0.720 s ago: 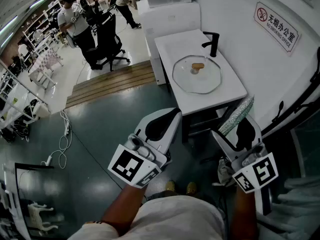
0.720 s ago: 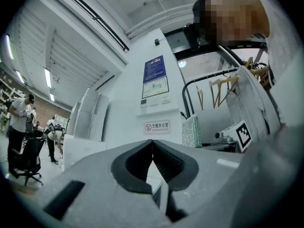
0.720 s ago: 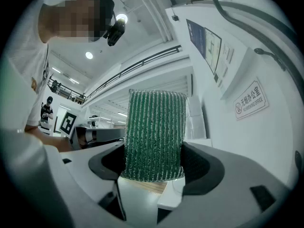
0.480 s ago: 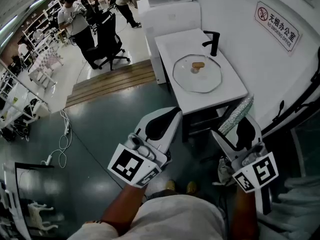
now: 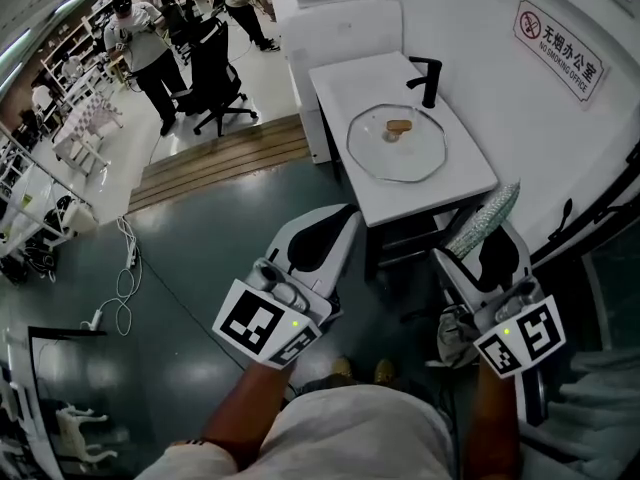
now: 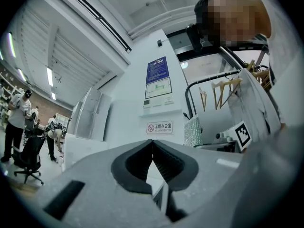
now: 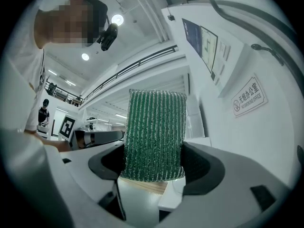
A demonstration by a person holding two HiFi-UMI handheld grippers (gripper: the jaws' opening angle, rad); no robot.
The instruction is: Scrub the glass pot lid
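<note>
Reach is what the coming move turns on: the glass pot lid (image 5: pixel 396 144) lies flat on the white counter (image 5: pixel 340 88), its small wooden knob (image 5: pixel 398 128) pointing up, well ahead of both grippers and roughly between their two lines. Being near-round, it offers no long axis to line up with, only a broad face to wipe. The right gripper (image 5: pixel 490 240) has its fingers clamped on a green scrub sponge (image 5: pixel 483 220), whose long axis runs out past the fingertips toward the counter's near right corner. From there the lid lies forward and to the left. The left gripper (image 5: pixel 343 220) has its fingers pressed together with nothing between them, as the left gripper view shows plainly. In the head view its tips look a little closer to the lid than the right's, though the height difference makes that hard to judge. Scrubbing has not begun, and the likely next step is to carry the sponge forward over the counter's near edge and down onto the glass, perhaps with the empty gripper steadying the lid at the rim or knob. A smooth lid on a smooth top may well slide under a push. A black faucet (image 5: pixel 428 80) stands just behind the lid at the back edge, near the white wall with its no-smoking sign (image 5: pixel 558 43). Beyond the dark floor (image 5: pixel 200 238) is a wooden step (image 5: pixel 225 163) and an open workroom with office chairs and people standing.
</note>
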